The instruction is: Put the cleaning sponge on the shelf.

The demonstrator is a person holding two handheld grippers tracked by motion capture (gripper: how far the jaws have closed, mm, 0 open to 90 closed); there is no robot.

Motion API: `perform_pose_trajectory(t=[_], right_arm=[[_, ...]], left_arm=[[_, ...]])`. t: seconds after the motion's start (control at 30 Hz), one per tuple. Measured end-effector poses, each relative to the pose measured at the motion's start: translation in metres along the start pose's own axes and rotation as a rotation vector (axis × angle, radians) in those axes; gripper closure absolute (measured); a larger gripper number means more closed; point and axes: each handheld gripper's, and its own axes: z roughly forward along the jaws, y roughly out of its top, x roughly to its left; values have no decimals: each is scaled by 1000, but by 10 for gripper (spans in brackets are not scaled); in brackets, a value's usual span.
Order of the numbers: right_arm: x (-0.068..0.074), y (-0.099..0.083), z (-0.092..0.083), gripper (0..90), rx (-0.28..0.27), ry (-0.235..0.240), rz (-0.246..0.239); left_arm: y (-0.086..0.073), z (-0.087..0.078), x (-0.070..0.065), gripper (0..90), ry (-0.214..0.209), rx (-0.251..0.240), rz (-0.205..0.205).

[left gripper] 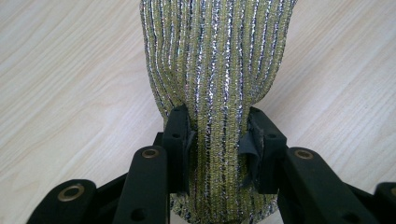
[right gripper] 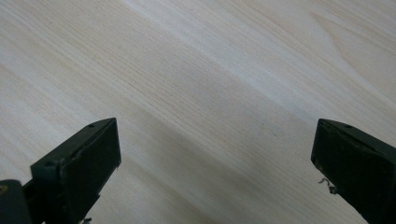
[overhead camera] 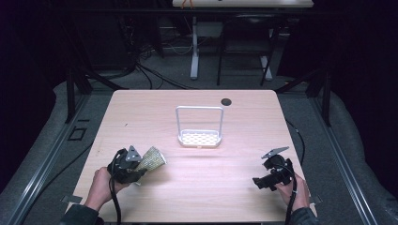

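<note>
A glittery yellow-and-silver striped scouring sponge is pinched in my left gripper at the table's front left, sticking out toward the right and away. Close up, the sponge bulges wide beyond the two black jaws, which squeeze its narrow end; the left gripper is shut on it. My right gripper rests low at the front right, and its wide-apart jaws frame bare wood in the right gripper view. A white wire rack with a perforated tray base and a tall loop handle stands mid-table.
The light wooden table has a small dark round hole cover near its far edge. Black frame rails run along both sides, and cables and desk legs lie on the floor beyond the table.
</note>
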Motion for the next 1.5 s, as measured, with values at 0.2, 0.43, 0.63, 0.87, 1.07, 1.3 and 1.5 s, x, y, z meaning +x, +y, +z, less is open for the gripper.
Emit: perform_pose_trajectory(t=[0.2, 0.43, 0.63, 0.87, 1.07, 1.3, 1.5], right_arm=[[0, 0, 1, 10, -4, -5, -3], [0, 1, 1, 11, -3, -13, -8], [0, 1, 1, 13, -7, -13, 0], [0, 1, 2, 15, -7, -11, -5], [-1, 1, 0, 15, -11, -13, 3], [0, 1, 1, 15, -15, -10, 7], [0, 1, 1, 15, -14, -11, 2]], left_arm=[[6, 1, -2, 649, -9, -3, 18], [16, 4, -6, 649, -13, -10, 39], [27, 10, -13, 650, -36, -6, 73], [37, 13, -15, 649, -53, -22, 79], [45, 14, -19, 649, -59, -30, 97], [53, 16, -23, 648, -61, -43, 103], [59, 19, -25, 649, -65, -46, 111]])
